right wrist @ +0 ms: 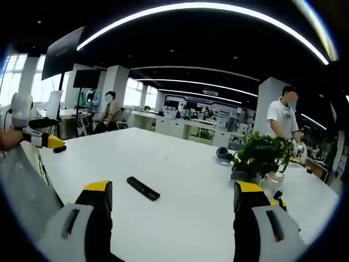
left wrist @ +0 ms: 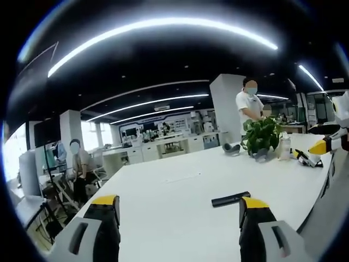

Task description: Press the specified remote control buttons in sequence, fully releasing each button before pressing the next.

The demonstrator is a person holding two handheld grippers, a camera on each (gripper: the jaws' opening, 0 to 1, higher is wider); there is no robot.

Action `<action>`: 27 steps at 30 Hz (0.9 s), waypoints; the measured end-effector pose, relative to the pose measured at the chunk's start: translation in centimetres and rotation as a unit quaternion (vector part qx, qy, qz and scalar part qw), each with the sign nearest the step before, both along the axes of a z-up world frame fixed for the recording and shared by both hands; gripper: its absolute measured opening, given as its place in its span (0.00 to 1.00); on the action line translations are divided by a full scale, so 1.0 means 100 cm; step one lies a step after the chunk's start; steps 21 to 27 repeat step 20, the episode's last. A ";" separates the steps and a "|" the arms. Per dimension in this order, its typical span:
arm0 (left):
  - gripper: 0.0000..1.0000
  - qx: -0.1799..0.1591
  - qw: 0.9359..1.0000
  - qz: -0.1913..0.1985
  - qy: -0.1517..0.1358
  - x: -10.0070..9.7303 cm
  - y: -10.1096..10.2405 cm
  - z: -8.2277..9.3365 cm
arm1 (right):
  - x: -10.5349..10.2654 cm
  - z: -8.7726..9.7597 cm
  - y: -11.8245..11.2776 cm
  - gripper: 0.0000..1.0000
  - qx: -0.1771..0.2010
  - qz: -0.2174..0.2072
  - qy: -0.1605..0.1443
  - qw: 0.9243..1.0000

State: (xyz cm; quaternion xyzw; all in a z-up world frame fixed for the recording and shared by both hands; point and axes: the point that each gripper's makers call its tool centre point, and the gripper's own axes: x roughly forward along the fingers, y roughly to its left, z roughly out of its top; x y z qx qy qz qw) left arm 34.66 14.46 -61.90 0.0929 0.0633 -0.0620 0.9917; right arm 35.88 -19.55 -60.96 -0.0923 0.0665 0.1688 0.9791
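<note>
While you hold both tools up over the near edge of the white worktop (left wrist: 163, 202), your left gripper (left wrist: 180, 210) has its black, yellow-capped jaws spread wide with nothing between them, and your right gripper (right wrist: 172, 199) stands just as wide and just as bare. Smooth, matt white surface runs out ahead of you, flat and broad.

Just past your left jaws lies the remote control (left wrist: 230, 199), a slim black bar, flat on the worktop and near its right-hand edge in the left gripper view. From the right gripper view you see the same remote control (right wrist: 143, 188) lying slantwise just beyond your left-hand jaw, apart from both jaws, with bare white surface all round it.

Plenty of open room in the middle. Further on, toward the far right corner, you've got a potted plant (left wrist: 262, 136), leafy and green, in a small pot (right wrist: 240, 176). Beside it sits a pale bottle-like thing (left wrist: 283, 147), too small to tell what is in it, and a grey rounded object (left wrist: 231, 148) lies on the plant's other side.

Beyond the far edge, a person in a white shirt (right wrist: 282, 117) stands behind the plant, another person sits (right wrist: 111, 112) off the left side, and long curved light strips (left wrist: 163, 27) cross the dark ceiling.
</note>
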 end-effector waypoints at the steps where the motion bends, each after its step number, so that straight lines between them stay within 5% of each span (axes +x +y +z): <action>1: 0.94 -0.001 1.000 -0.002 -0.002 0.000 -0.001 0.001 | 0.000 0.002 -0.001 0.95 0.006 -0.001 -0.006 1.000; 10: 0.95 -0.014 1.000 -0.012 -0.021 0.000 -0.003 0.007 | 0.001 0.023 0.005 1.00 0.046 0.015 -0.061 0.997; 15: 0.92 -0.045 0.998 -0.015 -0.039 -0.001 -0.002 0.014 | 0.001 0.021 0.009 0.98 0.058 0.026 -0.048 0.997; 27: 0.90 -0.046 0.998 -0.016 -0.044 -0.001 -0.004 0.016 | 0.002 0.024 0.008 0.98 0.072 0.021 -0.057 0.996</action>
